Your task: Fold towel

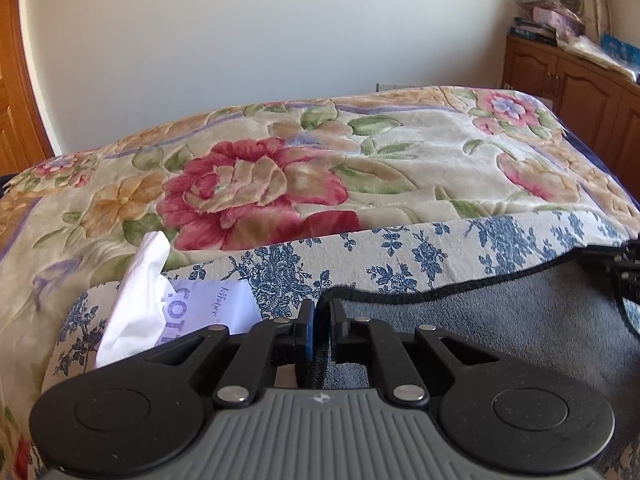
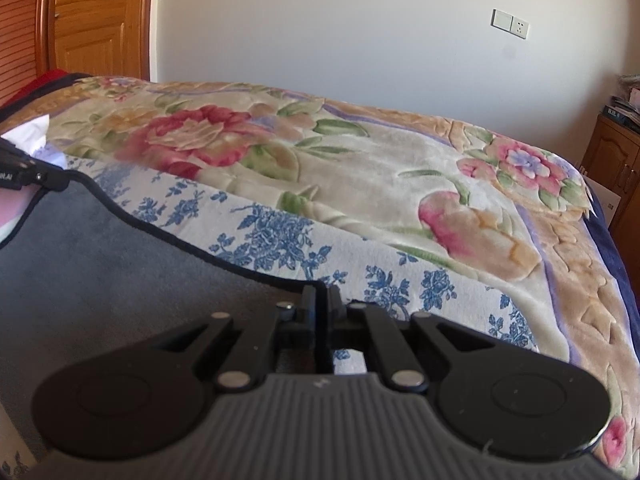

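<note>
A grey towel [image 1: 500, 320] with a black hem lies on a blue-flowered white cloth [image 1: 400, 252] on the bed. My left gripper [image 1: 322, 320] is shut on the towel's left corner, the hem pinched between its pads. In the right wrist view the same towel [image 2: 120, 264] stretches to the left, and my right gripper [image 2: 322, 304] is shut on its right corner. The towel's far edge sags between the two grippers. The left gripper shows at the far left of the right wrist view [image 2: 24, 172]; the right gripper shows at the right edge of the left wrist view [image 1: 628, 268].
A thick floral blanket [image 1: 320, 160] lies folded behind the cloth. A tissue pack [image 1: 192, 304] with a white tissue sticking up sits left of the left gripper. A wooden cabinet [image 1: 580, 92] stands at the right, a wooden door [image 2: 96, 16] at the left.
</note>
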`<state>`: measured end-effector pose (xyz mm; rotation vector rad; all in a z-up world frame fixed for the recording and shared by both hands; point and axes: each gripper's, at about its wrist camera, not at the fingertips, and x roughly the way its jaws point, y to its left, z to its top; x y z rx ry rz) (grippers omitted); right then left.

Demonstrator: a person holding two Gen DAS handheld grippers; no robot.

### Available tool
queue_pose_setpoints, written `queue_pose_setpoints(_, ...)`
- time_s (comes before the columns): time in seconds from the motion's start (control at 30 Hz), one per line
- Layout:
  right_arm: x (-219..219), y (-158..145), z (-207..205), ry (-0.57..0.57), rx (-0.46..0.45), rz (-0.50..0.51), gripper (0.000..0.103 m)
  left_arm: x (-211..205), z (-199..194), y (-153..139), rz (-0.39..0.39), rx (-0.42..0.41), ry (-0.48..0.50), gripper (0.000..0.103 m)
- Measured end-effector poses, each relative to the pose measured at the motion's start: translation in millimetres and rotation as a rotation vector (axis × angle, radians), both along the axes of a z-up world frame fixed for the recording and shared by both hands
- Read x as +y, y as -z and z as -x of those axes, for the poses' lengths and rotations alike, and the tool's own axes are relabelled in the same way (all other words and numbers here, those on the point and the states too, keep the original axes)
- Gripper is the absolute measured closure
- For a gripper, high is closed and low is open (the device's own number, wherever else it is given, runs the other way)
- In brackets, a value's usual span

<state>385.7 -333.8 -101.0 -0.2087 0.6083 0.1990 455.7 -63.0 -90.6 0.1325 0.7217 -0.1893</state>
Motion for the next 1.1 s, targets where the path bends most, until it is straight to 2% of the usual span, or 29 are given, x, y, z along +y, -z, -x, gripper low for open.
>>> queue_pose_setpoints(0.03, 1, 1, 1, -0.001, -0.006, 0.008, 0.085, 0, 0, 0, 0.002, 0.000, -0.002, 0.082)
queue_pose_setpoints(0.1, -1, 0, 3, 0.003, -0.008, 0.001, 0.070, 1, 2, 1, -0.001, -0.011, -0.007, 0.055)
queue_pose_setpoints(0.13, -2, 0, 3, 0.009, -0.009, -0.008, 0.053, 1, 4, 1, -0.001, -0.021, -0.014, 0.047)
queue_pose_setpoints(0.17, -4, -1, 4, 0.015, -0.015, -0.017, 0.041, 2, 5, 0, 0.008, -0.029, -0.019, 0.036)
queue_pose_setpoints(0.23, -7, -3, 7, 0.019, -0.028, -0.041, 0.039, 3, 9, -2, 0.031, -0.045, -0.030, 0.030)
queue_pose_setpoints(0.33, -9, -6, 10, 0.033, -0.037, -0.057, 0.027, 2, 13, -5, 0.034, -0.047, -0.036, 0.026)
queue_pose_setpoints(0.37, -9, -6, 11, 0.033, -0.040, -0.062, 0.020, 1, 16, -7, 0.025, -0.059, -0.036, 0.019)
queue_pose_setpoints(0.4, -9, -7, 13, 0.033, -0.044, -0.067, 0.017, -1, 18, -9, 0.014, -0.076, -0.038, 0.010)
queue_pose_setpoints(0.47, -10, -8, 16, 0.038, -0.049, -0.076, 0.014, -3, 23, -15, 0.004, -0.112, -0.045, 0.004)
queue_pose_setpoints(0.53, -10, -9, 18, 0.043, -0.049, -0.087, 0.010, -4, 25, -19, 0.012, -0.114, -0.038, 0.003)
queue_pose_setpoints(0.57, -11, -10, 20, 0.043, -0.049, -0.094, 0.002, -5, 26, -20, 0.015, -0.108, -0.034, 0.001)
queue_pose_setpoints(0.6, -11, -11, 22, 0.041, -0.051, -0.101, 0.000, -5, 27, -21, 0.013, -0.107, -0.035, 0.000)
queue_pose_setpoints(1.1, -11, -35, 50, 0.038, -0.062, -0.106, 0.000, -12, 60, -47, 0.003, -0.127, -0.025, 0.000)
